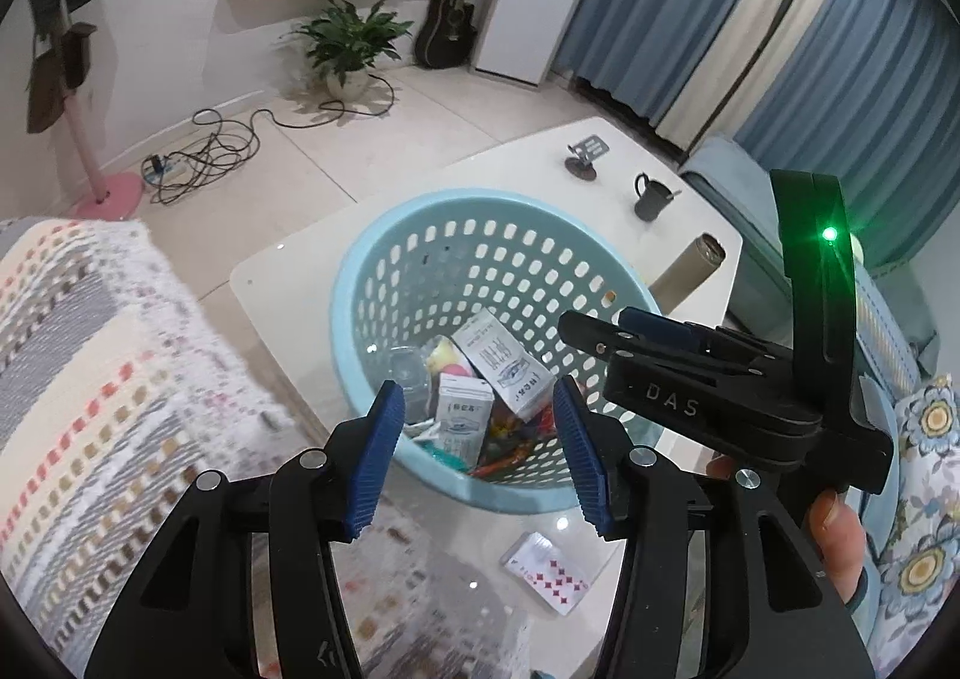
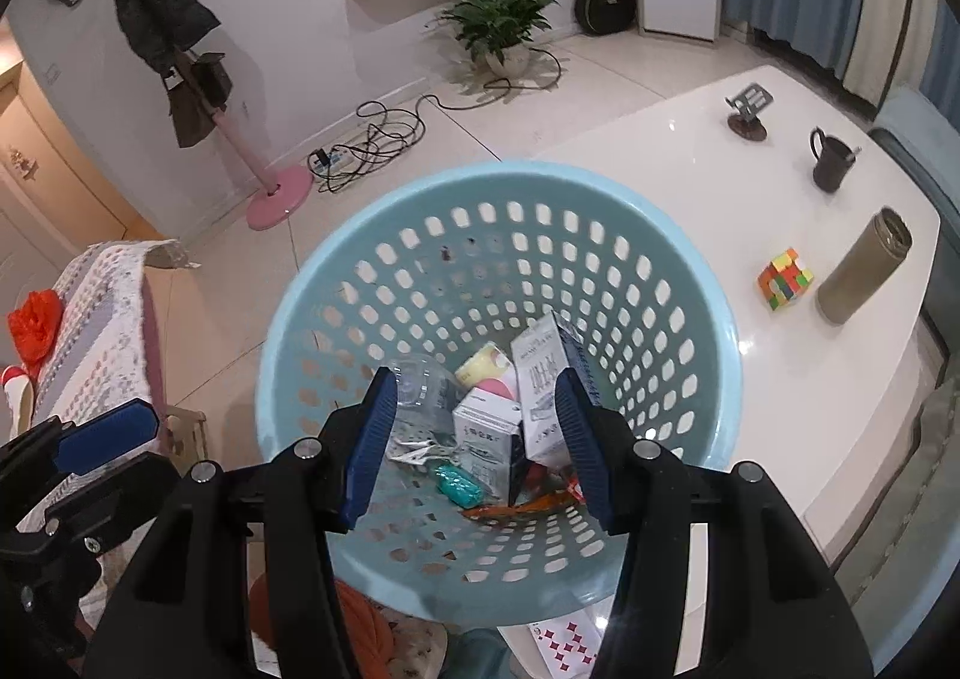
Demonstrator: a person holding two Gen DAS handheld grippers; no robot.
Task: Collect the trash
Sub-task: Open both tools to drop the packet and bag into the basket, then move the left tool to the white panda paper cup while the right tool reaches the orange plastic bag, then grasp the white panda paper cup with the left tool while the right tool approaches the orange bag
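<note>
Left gripper: ribbed blue pads spread wide, holding nothing, above the basket. Right gripper: pads equally wide apart, empty, directly over the basket opening. Basket: round, pale blue perforated plastic, standing on the glossy white table. Inside lie the trash items: two white cartons, a clear crumpled bottle and coloured wrappers.

Mug, puzzle cube, perhaps a flask.
</note>
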